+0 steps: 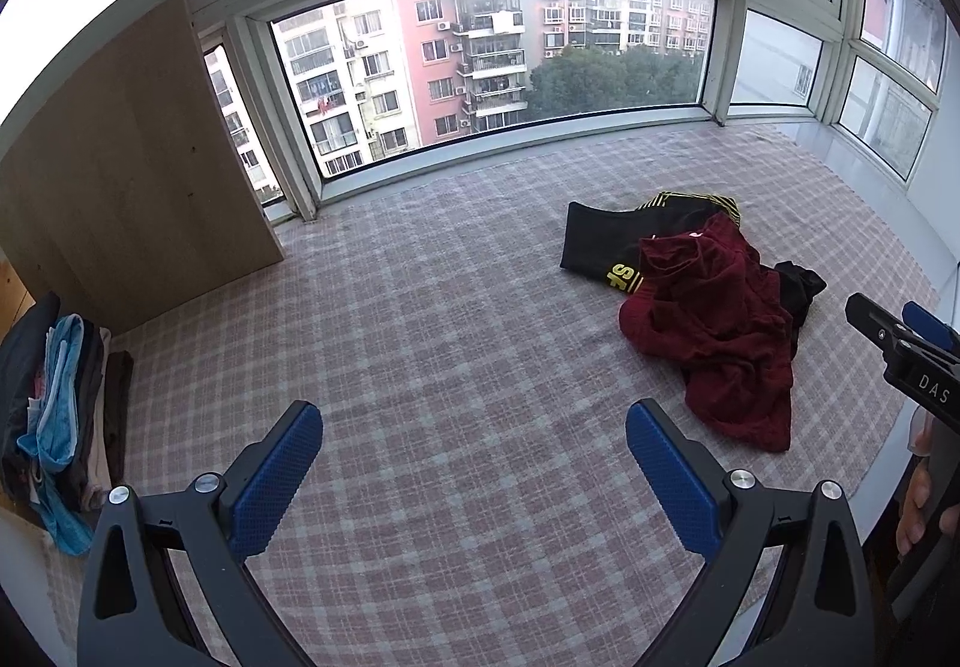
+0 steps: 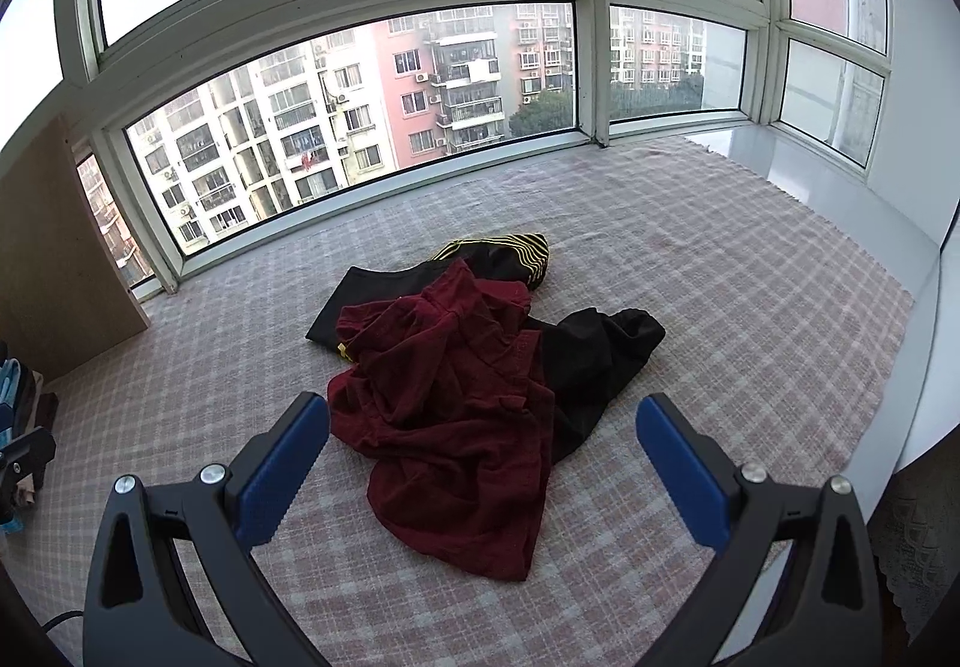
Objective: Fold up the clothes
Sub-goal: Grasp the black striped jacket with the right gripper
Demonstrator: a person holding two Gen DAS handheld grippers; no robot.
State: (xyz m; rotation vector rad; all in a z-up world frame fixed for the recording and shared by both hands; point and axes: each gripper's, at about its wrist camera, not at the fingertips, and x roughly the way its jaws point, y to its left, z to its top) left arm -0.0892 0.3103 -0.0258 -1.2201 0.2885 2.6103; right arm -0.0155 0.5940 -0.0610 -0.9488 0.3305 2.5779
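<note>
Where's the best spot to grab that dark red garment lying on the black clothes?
Probably the dark red garment by its near hem, from the near side with the right gripper. That edge lies on the checked cloth, clear of the black garment.

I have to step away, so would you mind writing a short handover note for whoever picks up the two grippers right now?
Left gripper: open, empty, above bare checked cloth.
Right gripper: open, empty, pointed at the near edge of the dark red garment, not touching it.
Things: the red garment lies crumpled on top of a black garment with yellow stripes; another black piece lies partly under its right side. A stack of clothes stands at the far left beside the wooden panel.
Done: possibly that stack; I cannot tell how neatly it is folded.
Left: spread and fold the red garment, then the black ones.
</note>
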